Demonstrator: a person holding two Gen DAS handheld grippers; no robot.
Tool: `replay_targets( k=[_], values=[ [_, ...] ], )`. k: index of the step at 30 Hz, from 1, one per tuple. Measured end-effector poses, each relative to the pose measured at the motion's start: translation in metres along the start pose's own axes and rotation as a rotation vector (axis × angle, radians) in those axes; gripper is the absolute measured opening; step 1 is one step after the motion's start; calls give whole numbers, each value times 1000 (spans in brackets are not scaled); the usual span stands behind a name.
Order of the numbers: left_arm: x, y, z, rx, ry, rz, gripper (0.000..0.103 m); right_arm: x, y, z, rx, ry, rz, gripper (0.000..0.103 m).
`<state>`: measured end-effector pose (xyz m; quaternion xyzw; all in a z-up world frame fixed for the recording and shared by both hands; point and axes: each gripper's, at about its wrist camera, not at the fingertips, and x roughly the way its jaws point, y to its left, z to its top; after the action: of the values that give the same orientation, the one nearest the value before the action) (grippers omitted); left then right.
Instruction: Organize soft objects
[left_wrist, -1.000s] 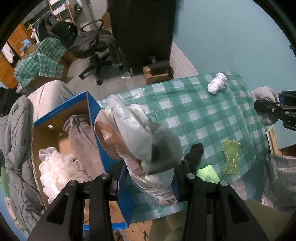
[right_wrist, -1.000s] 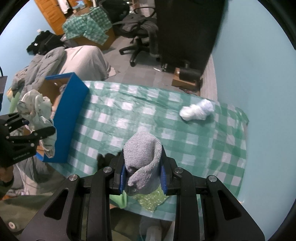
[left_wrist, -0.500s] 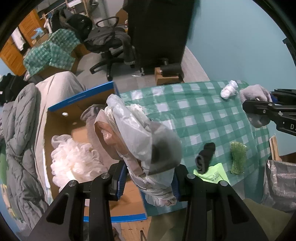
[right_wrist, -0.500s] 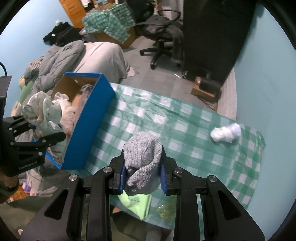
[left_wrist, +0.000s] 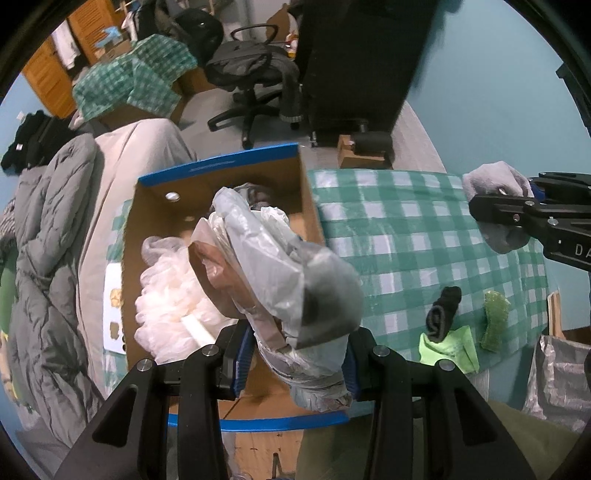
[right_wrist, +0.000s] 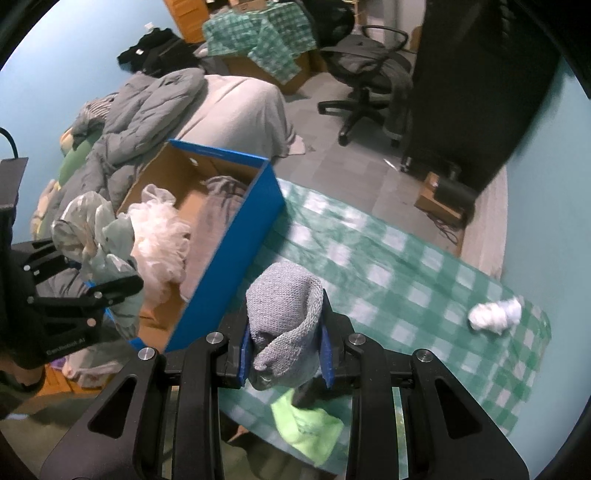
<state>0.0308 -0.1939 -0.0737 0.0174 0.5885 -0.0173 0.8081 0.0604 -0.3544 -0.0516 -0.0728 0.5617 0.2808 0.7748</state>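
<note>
My left gripper (left_wrist: 293, 354) is shut on a crumpled plastic bag (left_wrist: 273, 273) and holds it over the open blue cardboard box (left_wrist: 221, 166); the bag also shows in the right wrist view (right_wrist: 96, 236). The box (right_wrist: 236, 236) holds a white mesh pouf (left_wrist: 166, 295) and a grey cloth (right_wrist: 218, 221). My right gripper (right_wrist: 284, 354) is shut on a grey knit sock (right_wrist: 284, 314), held above the green checked tablecloth (right_wrist: 388, 266); the sock also shows in the left wrist view (left_wrist: 495, 206).
On the cloth lie a black sock (left_wrist: 443, 314), a lime cloth (left_wrist: 454, 350), a green sponge (left_wrist: 496, 325) and a white wad (right_wrist: 495, 315). An office chair (right_wrist: 365, 74), a dark cabinet (right_wrist: 476, 88) and a bed with grey jackets (right_wrist: 147, 107) stand around.
My left gripper has carried the plastic bag left from the table edge to over the box. My right gripper has moved with the grey sock toward the box.
</note>
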Motion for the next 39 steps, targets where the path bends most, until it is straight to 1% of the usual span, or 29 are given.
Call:
replay_targets(
  k=[7, 18, 22, 27, 33, 35, 36, 38, 39],
  values=[
    [8, 26, -9, -73, 20, -6, 41, 21, 33, 24, -55, 18, 53, 27],
    [24, 61, -23, -165, 48, -35, 41, 54, 78, 52, -120, 52, 115, 27],
    [33, 69, -26, -172, 66, -22, 41, 68, 92, 58, -135, 75, 131, 27],
    [42, 77, -27, -184, 83, -29, 41, 86, 103, 64, -132, 104, 146, 27],
    [51, 84, -28, -200, 110, -41, 42, 98, 110, 68, -135, 125, 145, 28],
    [52, 85, -28, -206, 115, -41, 44, 102, 112, 68, -140, 134, 144, 30],
    [51, 85, -28, -207, 114, -42, 44, 103, 113, 68, -142, 135, 140, 34],
    [50, 85, -28, -207, 112, -44, 48, 104, 114, 68, -142, 131, 129, 37],
    [50, 85, -28, -208, 110, -42, 52, 104, 114, 68, -144, 132, 120, 38]
  ],
)
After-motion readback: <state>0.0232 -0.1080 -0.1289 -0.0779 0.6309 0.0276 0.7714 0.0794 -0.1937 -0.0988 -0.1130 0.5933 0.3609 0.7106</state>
